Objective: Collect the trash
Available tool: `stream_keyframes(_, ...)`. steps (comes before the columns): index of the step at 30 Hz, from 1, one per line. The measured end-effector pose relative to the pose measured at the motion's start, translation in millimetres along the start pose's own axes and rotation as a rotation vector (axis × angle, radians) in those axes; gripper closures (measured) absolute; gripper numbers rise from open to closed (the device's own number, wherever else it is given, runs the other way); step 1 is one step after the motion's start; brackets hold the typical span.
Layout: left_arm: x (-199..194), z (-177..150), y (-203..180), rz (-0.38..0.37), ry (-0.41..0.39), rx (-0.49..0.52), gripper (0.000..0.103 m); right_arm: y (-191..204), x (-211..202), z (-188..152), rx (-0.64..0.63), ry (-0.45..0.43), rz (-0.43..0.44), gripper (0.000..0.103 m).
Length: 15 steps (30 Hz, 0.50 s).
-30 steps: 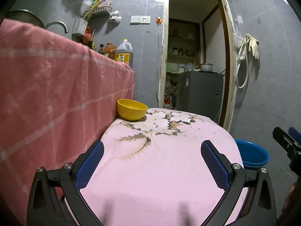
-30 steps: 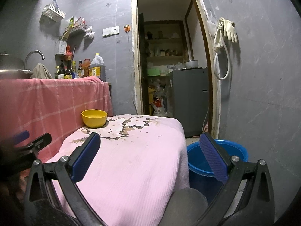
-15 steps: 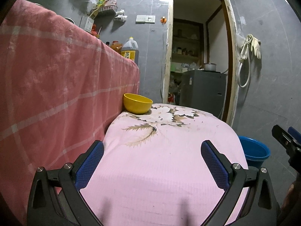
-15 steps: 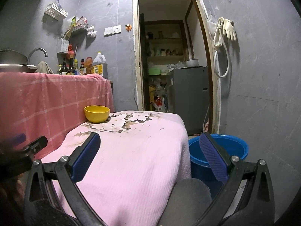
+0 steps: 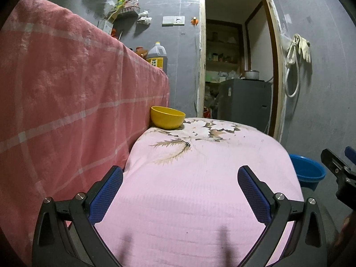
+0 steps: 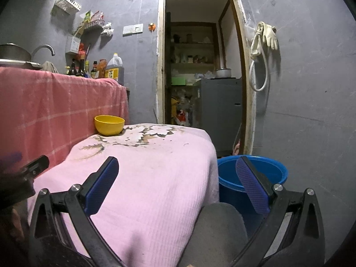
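A yellow bowl (image 5: 167, 117) (image 6: 109, 125) stands at the far left corner of a table under a pink flowered cloth (image 5: 200, 178) (image 6: 155, 166). A blue basin (image 6: 267, 173) (image 5: 308, 171) sits on the floor to the table's right. My left gripper (image 5: 180, 191) is open over the near end of the cloth, nothing between its blue pads. My right gripper (image 6: 178, 184) is open too, near the table's right front corner, its right finger in front of the basin. No loose trash shows on the cloth.
A counter draped in a red checked cloth (image 5: 66, 102) rises along the left, with bottles and an oil jug (image 6: 114, 67) on it. Behind the table an open doorway (image 6: 200, 77) leads to a grey appliance (image 6: 220, 113). Gloves (image 6: 269, 35) hang on the right wall.
Both grippers have sunk lower and drawn back slightly, so the table and bowl sit higher in both views. Their jaws stay open.
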<state>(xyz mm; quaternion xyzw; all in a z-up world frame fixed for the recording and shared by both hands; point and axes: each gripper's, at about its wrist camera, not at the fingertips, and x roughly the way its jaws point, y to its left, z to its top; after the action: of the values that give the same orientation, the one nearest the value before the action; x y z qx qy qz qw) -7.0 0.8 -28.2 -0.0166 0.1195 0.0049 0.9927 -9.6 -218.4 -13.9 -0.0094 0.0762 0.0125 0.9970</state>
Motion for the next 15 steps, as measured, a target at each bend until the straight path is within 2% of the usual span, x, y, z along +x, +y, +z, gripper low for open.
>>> stream_keyframes(8,12,-5,4,0.009,0.034,-0.001,0.002,6,8,-5,-0.031,0.040,-0.014,0.000)
stream_keyframes(15,9,-6,9,-0.001,0.024,-0.007,0.002,3,10,-6,-0.017,0.046,-0.006,0.000)
